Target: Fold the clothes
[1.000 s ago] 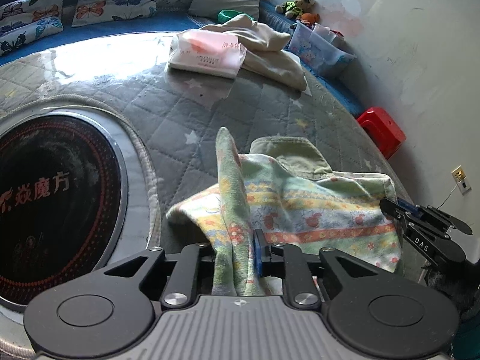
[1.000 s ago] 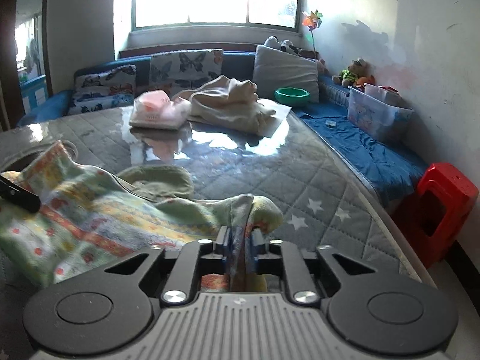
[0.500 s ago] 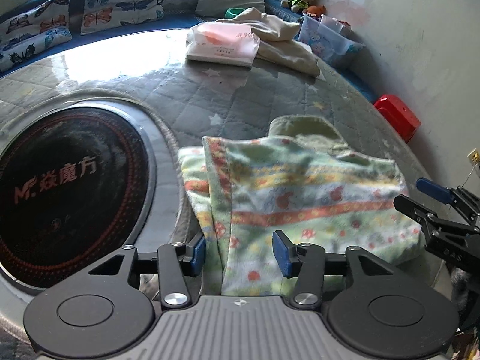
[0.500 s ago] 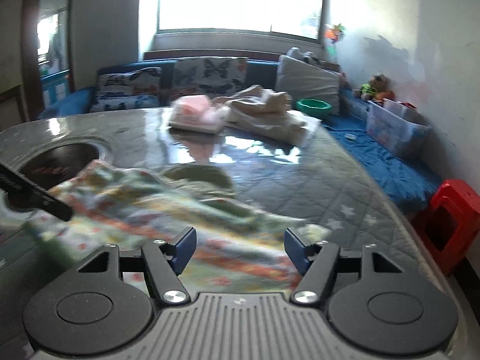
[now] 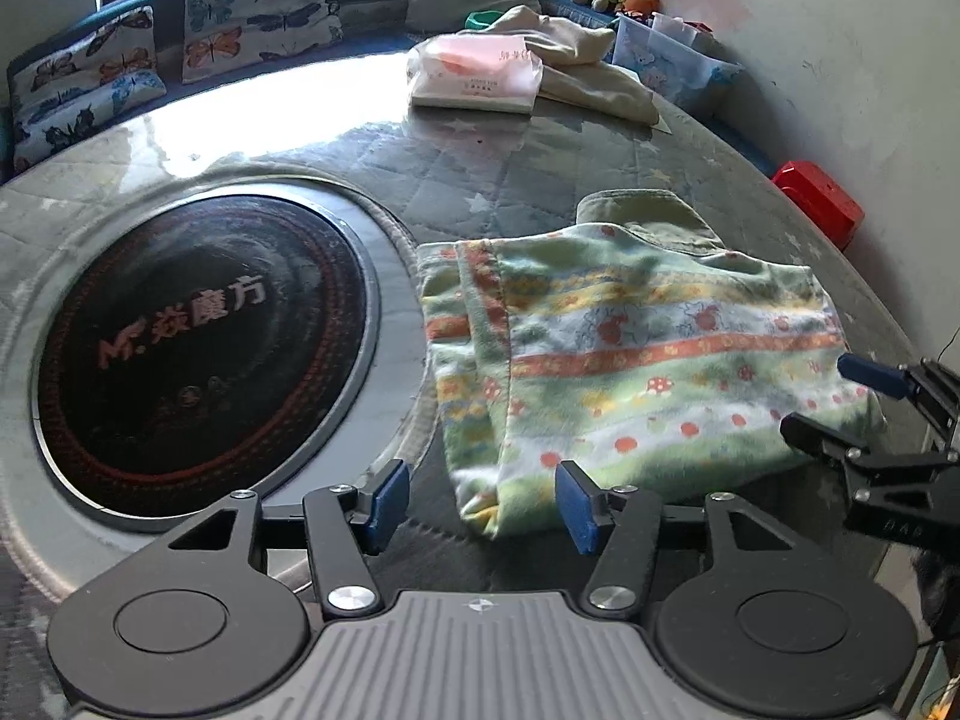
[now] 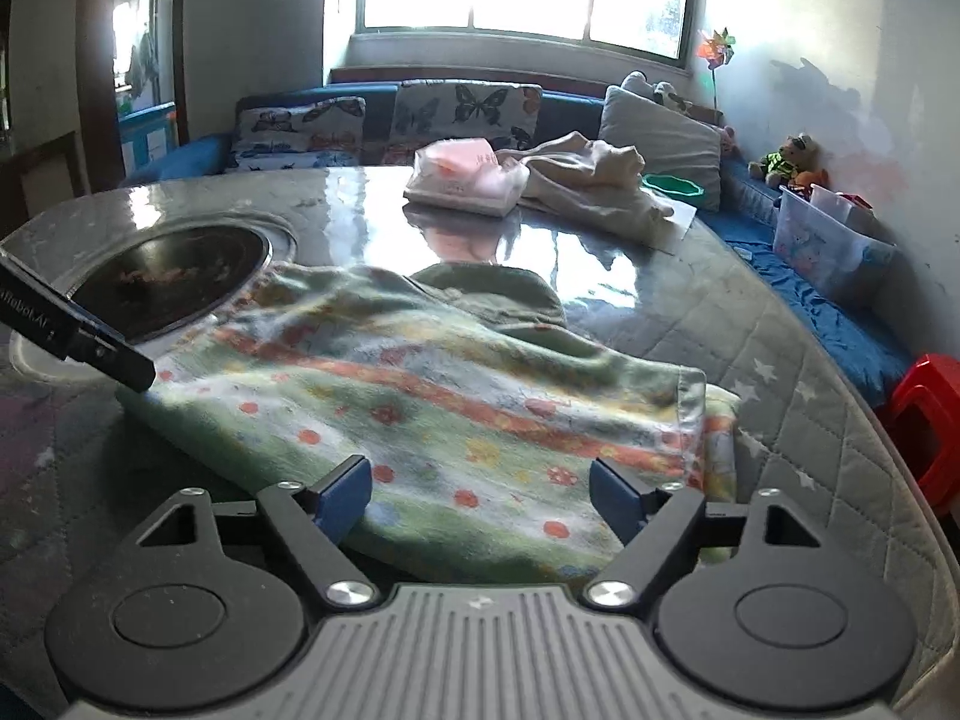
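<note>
A green patterned garment with orange stripes and dots lies folded flat on the grey quilted table. It also shows in the right wrist view. My left gripper is open and empty at the garment's near left corner. My right gripper is open and empty over the garment's near edge. The right gripper also shows in the left wrist view at the garment's right end. A left finger shows at the left of the right wrist view.
A round black cooktop is set into the table left of the garment. A pink packet and a beige cloth heap lie at the far side. A red stool stands off the right edge.
Both grippers were shut on the garment's edges a second ago. Both have opened and let go, and the garment now lies flat on the table.
</note>
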The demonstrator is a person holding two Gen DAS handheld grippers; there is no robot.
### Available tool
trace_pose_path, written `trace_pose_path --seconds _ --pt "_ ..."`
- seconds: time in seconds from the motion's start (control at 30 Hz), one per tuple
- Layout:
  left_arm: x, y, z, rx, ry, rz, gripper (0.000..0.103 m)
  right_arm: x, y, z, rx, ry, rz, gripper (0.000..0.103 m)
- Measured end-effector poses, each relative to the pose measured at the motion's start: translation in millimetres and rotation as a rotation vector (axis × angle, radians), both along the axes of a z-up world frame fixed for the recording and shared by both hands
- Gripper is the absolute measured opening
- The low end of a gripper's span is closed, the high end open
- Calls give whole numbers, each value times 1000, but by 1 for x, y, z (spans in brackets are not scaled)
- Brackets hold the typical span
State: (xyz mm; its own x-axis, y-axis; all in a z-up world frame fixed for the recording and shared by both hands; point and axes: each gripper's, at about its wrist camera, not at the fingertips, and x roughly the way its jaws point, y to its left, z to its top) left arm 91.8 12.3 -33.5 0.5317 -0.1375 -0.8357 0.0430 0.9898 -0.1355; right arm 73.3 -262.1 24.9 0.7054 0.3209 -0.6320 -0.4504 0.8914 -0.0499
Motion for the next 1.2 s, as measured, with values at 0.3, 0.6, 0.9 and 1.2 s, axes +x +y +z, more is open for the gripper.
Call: trace_pose_path --seconds 0.3,0.6,0.9,1.2 --pt "-14 -6 -3 -19 -59 22 67 1 11 -14 54 35 -1 99" --pt "-18 -8 -18 -63 -39 41 83 -3 14 -23 71 53 0 103" --pt "-18 -8 -24 -73 -21 40 100 -5 12 -26 77 46 4 103" --pt "-17 -5 -25 -96 -14 56 103 -4 14 -26 64 53 9 103"
